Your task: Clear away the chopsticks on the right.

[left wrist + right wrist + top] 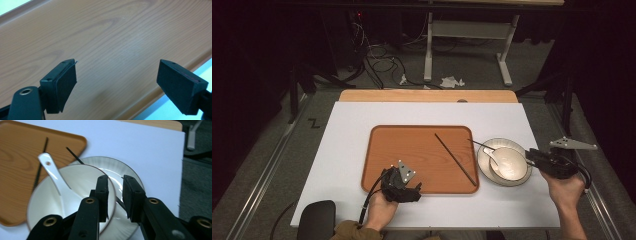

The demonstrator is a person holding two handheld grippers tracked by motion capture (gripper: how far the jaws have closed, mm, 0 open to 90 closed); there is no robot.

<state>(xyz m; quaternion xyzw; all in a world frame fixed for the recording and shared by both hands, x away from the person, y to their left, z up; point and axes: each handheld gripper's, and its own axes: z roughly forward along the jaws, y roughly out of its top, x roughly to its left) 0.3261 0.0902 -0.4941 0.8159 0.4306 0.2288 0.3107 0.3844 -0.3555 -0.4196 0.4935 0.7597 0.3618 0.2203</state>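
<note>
A white bowl (512, 162) with a white spoon (493, 156) in it stands on a ribbed plate (486, 150), right of the wooden tray (412, 145). One black chopstick (455, 158) lies slanted on the tray. A second chopstick (479, 144) runs under the bowl, across the plate. My right gripper (115, 178) straddles the bowl's (82, 177) near rim, one jaw inside and one over the plate (117, 167). A narrow gap shows at the pads, so it is open. My left gripper (117, 67) stands wide open and holds nothing, low over the tray's front edge (409, 189).
The tray and plate rest on a white board (352, 130) with a wooden table edge (427, 96) behind it. A dark pad (317, 220) lies at the front left corner. Cables and a table frame (428, 45) stand on the floor beyond.
</note>
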